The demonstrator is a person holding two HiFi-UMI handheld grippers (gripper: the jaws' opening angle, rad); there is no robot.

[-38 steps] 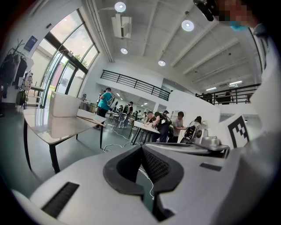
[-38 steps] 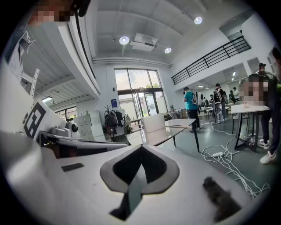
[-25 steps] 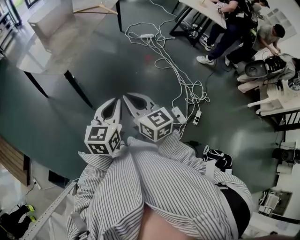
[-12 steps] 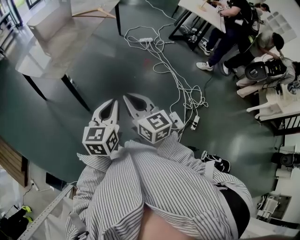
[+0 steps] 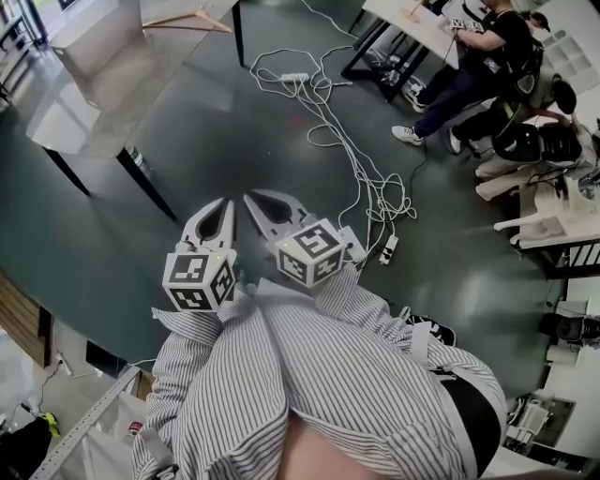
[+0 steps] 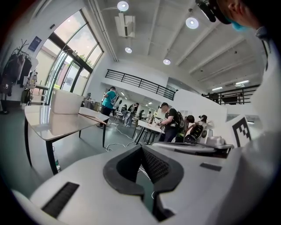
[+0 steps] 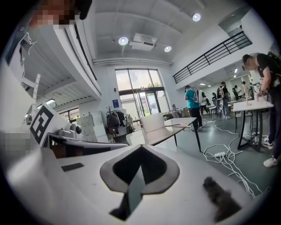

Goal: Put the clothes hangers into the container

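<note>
- Well, the table stands ahead of both grippers and off to their left, well apart from them across open floor.
- The container, a pale box, sits on that table, further left than anything else on it.
- One clothes hanger lies flat on the table to the container's right, its long bar running roughly crosswise to the way the grippers point.
- The left gripper and right gripper are held side by side, each with its jaws closed together on nothing. I'd judge the left the nearer to the table.
- The hanger's hook is too small to make out, the container's inside is hidden, and I cannot tell whether more hangers lie there.
</note>
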